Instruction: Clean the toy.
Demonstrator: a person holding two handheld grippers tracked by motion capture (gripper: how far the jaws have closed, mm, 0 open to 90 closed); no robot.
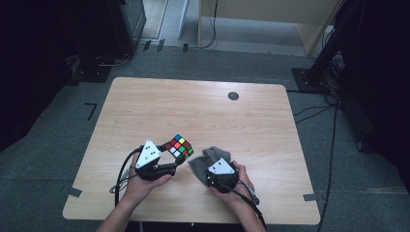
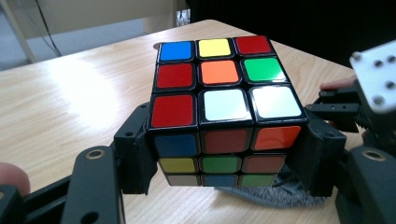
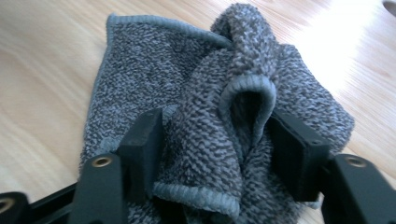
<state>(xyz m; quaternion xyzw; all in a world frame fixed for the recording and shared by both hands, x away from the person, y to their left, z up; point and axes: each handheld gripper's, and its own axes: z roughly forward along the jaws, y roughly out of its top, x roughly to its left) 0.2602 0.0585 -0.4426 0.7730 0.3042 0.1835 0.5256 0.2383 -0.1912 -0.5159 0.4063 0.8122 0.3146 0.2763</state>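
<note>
A scrambled Rubik's cube (image 1: 178, 146) is held a little above the wooden table (image 1: 193, 111), near its front edge. My left gripper (image 1: 175, 153) is shut on it. In the left gripper view the two black pads (image 2: 135, 154) press the cube (image 2: 219, 70) on opposite sides, its top face showing blue, yellow, red, orange, green and white stickers. Just right of it lies a crumpled grey cloth (image 1: 209, 155). My right gripper (image 1: 205, 166) reaches into it from the front. In the right gripper view a raised fold of the cloth (image 3: 140, 60) is bunched between the pads (image 3: 144, 140), which touch it on both sides.
A small dark round disc (image 1: 233, 95) sits in the tabletop at the back right. The rest of the wood surface is bare. Cables (image 1: 333, 140) run over the grey floor at the right, and dark equipment stands (image 1: 319, 72) rise behind the table.
</note>
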